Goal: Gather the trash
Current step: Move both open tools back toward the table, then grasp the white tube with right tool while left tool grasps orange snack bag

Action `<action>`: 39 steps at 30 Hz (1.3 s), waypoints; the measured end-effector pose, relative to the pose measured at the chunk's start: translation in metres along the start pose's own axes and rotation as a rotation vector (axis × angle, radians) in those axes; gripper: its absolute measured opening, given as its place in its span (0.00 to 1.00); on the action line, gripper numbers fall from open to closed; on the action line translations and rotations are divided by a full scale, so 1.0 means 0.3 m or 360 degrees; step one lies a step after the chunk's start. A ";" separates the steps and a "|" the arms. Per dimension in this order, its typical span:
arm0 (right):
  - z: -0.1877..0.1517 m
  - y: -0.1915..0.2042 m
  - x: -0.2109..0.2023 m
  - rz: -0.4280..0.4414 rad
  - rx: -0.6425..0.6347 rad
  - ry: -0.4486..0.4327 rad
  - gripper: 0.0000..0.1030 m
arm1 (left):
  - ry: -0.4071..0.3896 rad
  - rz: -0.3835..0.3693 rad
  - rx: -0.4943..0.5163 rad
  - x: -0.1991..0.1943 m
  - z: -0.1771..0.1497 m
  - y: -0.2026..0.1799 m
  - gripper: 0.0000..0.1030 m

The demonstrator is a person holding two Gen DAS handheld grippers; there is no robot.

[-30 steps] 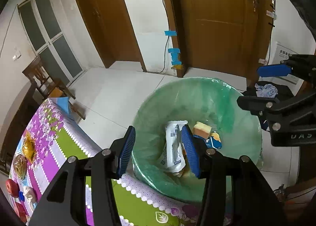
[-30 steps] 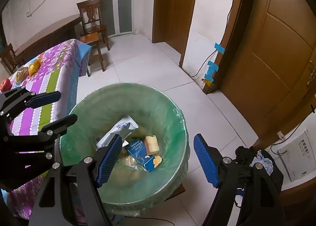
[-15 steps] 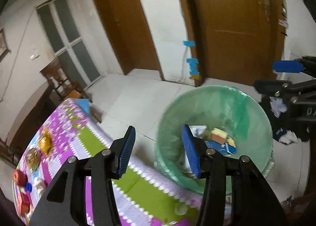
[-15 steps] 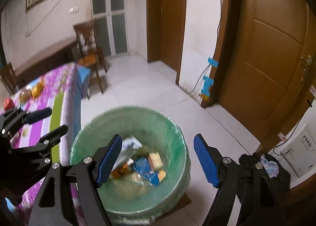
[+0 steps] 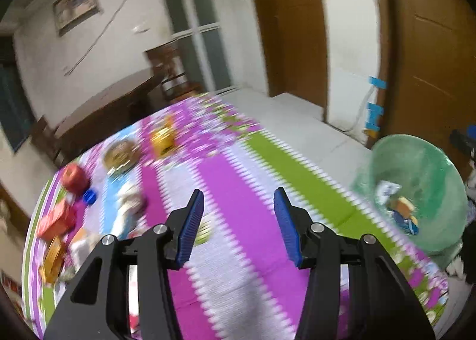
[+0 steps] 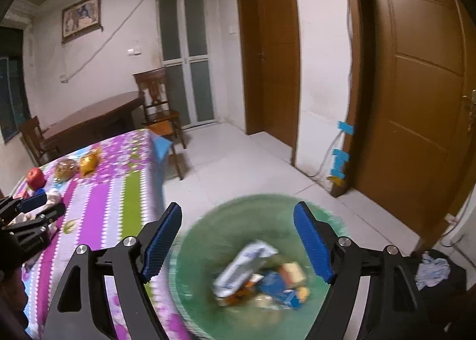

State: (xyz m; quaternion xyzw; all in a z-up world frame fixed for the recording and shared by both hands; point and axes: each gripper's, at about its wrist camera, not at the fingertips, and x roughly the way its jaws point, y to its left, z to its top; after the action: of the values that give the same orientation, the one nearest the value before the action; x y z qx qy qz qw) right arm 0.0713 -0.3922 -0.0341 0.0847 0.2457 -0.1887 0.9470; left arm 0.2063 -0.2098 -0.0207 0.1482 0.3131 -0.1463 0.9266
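Trash left to collect, the crinkly gold snack wrapper [image 5: 163, 138] and a round clear-wrapped snack [image 5: 120, 155], lies on the far left of the purple-and-green striped tablecloth [image 5: 261, 182]; both look light, soft and slippery, best pinched at an edge. Right of the table, the green-lined bin [image 6: 208, 239] already holds packets. Left gripper [image 5: 239, 221] and right gripper [image 6: 238, 239] are spread wide, holding nothing.

1. Tabletop [image 5: 244, 191]: apple [image 5: 74, 175], bottle cap [image 5: 89, 195] and snack packets [image 5: 162, 137] grouped toward its far left corner.
2. Bin [image 6: 208, 239]: on the floor, just beside the tabletop's right edge.
3. Wrappers [image 6: 247, 262] and boxes [image 6: 278, 283]: in the bin.
4. Chair [image 6: 157, 108]: behind the tabletop's far edge.
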 end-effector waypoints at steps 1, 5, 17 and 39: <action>-0.007 0.028 0.007 0.0021 -0.0007 0.0009 0.76 | 0.0013 0.0020 -0.0042 -0.005 -0.008 0.038 0.46; -0.038 0.182 0.057 0.0154 -0.0052 0.0081 0.76 | 0.0041 0.0110 -0.0208 -0.050 -0.048 0.217 0.51; -0.098 0.759 0.112 0.0778 -0.0342 0.0344 0.76 | 0.0126 0.0296 -0.0487 -0.271 -0.339 0.595 0.56; -0.215 1.161 0.290 0.0881 -0.0306 0.0859 0.30 | 0.0375 0.0012 -0.0928 -0.103 -0.530 0.720 0.11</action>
State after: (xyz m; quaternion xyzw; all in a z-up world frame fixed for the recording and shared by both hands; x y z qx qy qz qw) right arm 0.2527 -0.0850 -0.1096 0.1054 0.4703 0.1266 0.8670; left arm 0.1760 0.0512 -0.0827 -0.1066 0.4466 -0.0288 0.8879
